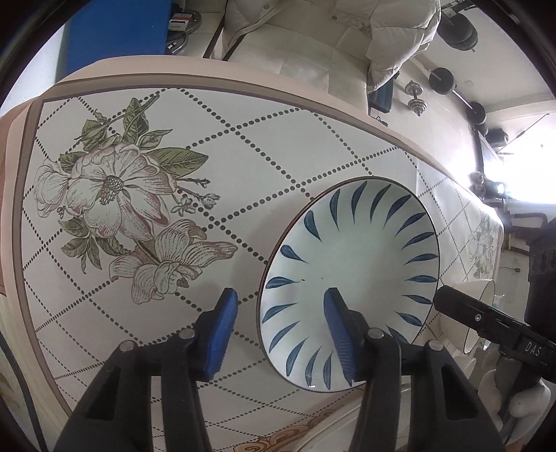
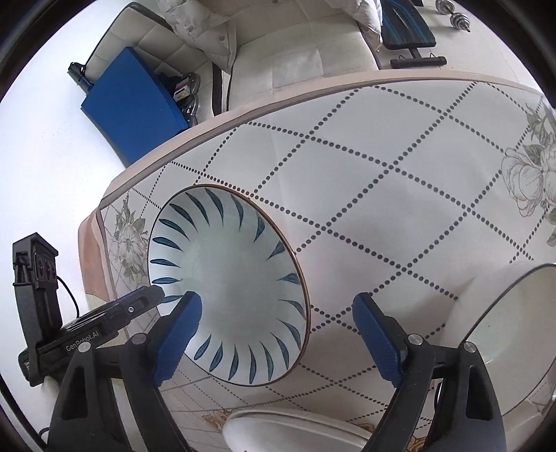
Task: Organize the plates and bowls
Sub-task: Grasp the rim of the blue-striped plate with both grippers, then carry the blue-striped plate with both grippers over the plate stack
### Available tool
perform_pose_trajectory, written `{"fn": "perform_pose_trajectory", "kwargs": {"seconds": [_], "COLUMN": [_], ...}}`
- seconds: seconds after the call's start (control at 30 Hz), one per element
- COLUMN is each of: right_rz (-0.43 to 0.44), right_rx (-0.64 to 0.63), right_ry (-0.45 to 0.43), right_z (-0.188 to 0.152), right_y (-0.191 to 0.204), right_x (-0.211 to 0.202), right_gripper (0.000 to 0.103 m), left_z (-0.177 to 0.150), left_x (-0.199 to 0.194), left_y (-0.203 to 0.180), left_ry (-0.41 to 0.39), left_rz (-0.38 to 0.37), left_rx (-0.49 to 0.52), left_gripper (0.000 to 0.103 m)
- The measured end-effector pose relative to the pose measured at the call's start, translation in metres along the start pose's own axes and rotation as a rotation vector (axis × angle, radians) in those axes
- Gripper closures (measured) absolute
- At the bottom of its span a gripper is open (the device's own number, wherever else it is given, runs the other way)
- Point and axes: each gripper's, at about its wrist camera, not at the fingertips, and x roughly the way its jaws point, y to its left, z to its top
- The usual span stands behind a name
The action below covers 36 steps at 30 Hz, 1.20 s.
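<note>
Plate, round white ceramic w/ blue leaf strokes (image 1: 351, 288), is lying on floral tablecloth (image 1: 139, 194). Left gripper (image 1: 278, 333) and right gripper (image 2: 278, 344) are hovering wide apart, holding nothing; white bowl (image 2: 514, 320) nearby.

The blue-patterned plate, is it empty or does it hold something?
Empty. The plate shows only its bare white middle and blue leaf marks; nothing lies in it.

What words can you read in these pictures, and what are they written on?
"DAS" – white letters on the black body of the right gripper, seen in the left wrist view.
"GenRobot.AI" – white letters on the black body of the left gripper, seen in the right wrist view.
Small boxes on the shelf behind the table carry print too blurred to read.
The blue-leaf plate bears no words.
</note>
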Motion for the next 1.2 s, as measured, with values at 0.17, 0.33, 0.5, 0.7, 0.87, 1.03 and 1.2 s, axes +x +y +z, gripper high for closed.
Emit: {"fn": "perform_pose_trajectory", "kwargs": {"seconds": [0.17, 0.33, 0.5, 0.7, 0.87, 1.03, 1.2], "right_rz": [-0.001, -0.018, -0.089, -0.078, -0.082, -0.052, -0.041], "right_rx": [-0.026, -0.015, -0.012, 0.002, -0.015, -0.015, -0.024], "right_ry": [0.036, 0.062, 0.051, 0.037, 0.035, 0.023, 0.012], "right_z": [0.004, 0.008, 0.004, 0.001, 0.000, -0.006, -0.014], "right_y": [0.009, 0.007, 0.002, -0.007, -0.005, -0.007, -0.006], "right_x": [0.011, 0.023, 0.029, 0.027, 0.025, 0.016, 0.009], "right_gripper": [0.027, 0.055, 0.083, 0.091, 0.091, 0.093, 0.093], "left_z": [0.002, 0.003, -0.001, -0.005, -0.008, -0.015, -0.025], "left_x": [0.005, 0.009, 0.007, 0.003, -0.006, -0.015, -0.026], "left_y": [-0.006, -0.006, 0.005, 0.003, 0.004, 0.000, -0.004], "left_ry": [0.008, 0.001, -0.011, -0.043, -0.070, -0.093, -0.111], "left_rz": [0.006, 0.028, 0.039, 0.069, 0.074, 0.079, 0.083], "left_rx": [0.013, 0.016, 0.014, 0.030, 0.037, 0.046, 0.064], "left_gripper": [0.069, 0.079, 0.092, 0.095, 0.095, 0.095, 0.095]}}
